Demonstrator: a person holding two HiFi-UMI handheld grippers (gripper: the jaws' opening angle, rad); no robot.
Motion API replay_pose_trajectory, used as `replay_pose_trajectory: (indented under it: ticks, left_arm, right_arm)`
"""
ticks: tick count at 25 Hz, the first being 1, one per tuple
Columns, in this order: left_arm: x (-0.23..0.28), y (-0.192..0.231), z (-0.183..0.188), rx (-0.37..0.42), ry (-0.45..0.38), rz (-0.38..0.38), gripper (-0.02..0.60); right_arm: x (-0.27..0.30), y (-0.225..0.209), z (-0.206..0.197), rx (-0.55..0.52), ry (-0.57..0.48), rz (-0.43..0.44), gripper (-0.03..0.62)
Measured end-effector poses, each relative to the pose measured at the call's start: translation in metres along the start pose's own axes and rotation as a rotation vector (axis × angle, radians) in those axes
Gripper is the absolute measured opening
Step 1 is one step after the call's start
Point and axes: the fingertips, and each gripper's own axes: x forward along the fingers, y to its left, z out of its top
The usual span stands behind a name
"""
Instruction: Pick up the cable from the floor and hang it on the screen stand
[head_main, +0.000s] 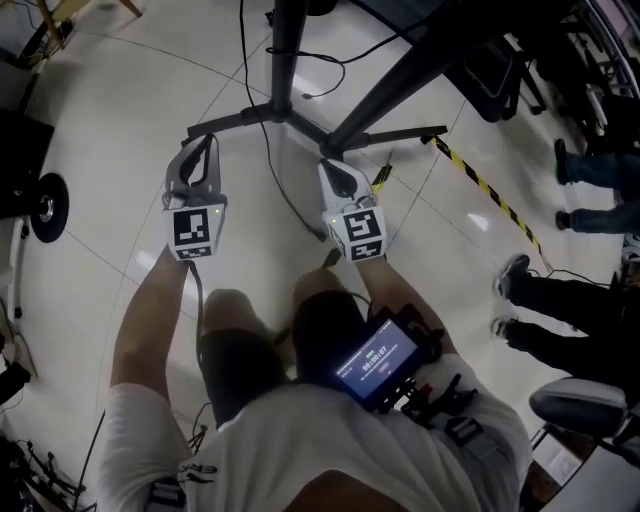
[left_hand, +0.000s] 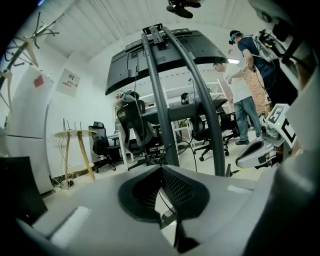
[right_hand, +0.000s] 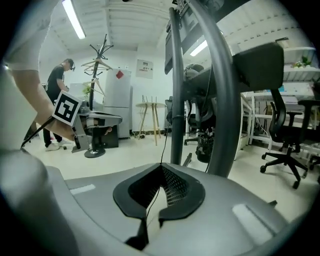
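Observation:
A thin black cable (head_main: 283, 190) lies on the pale floor, running from the screen stand's base (head_main: 280, 112) toward the person's feet. It passes between the two grippers. My left gripper (head_main: 203, 143) is low over the floor, left of the cable, pointing at the stand's leg; its jaws are shut and empty (left_hand: 161, 167). My right gripper (head_main: 332, 166) is just right of the cable, jaws shut (right_hand: 161, 166). In the right gripper view the cable (right_hand: 152, 197) shows as a thin line through the opening behind the tips, not gripped. The stand's dark pole (left_hand: 159, 100) (right_hand: 175, 90) rises straight ahead.
A slanted dark strut (head_main: 410, 70) leans over the stand's base. Yellow-black tape (head_main: 490, 195) crosses the floor at the right, near other people's legs (head_main: 545, 300). A round black foot (head_main: 45, 205) sits at the left. Office chairs (right_hand: 287, 130) and a wooden stool (left_hand: 75, 147) stand farther off.

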Motion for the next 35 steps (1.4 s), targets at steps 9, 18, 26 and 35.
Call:
replay_pose_trajectory:
  ticks: [9, 18, 26, 35]
  left_arm:
    - [0.032, 0.007, -0.081, -0.06, -0.009, -0.015, 0.003]
    - [0.023, -0.01, -0.139, -0.062, 0.04, -0.054, 0.003]
    - [-0.002, -0.021, -0.187, -0.031, 0.126, -0.11, 0.003]
    - [-0.06, 0.016, -0.21, -0.035, 0.179, -0.042, 0.003]
  right_arm:
    - [0.051, 0.005, -0.112, 0.001, 0.028, 0.003, 0.012]
    - [0.05, 0.025, -0.203, 0.001, 0.174, 0.032, 0.014]
    - [0.088, 0.055, -0.27, -0.024, 0.301, 0.085, 0.041]
    - [0.136, 0.071, -0.318, -0.092, 0.442, 0.094, 0.109]
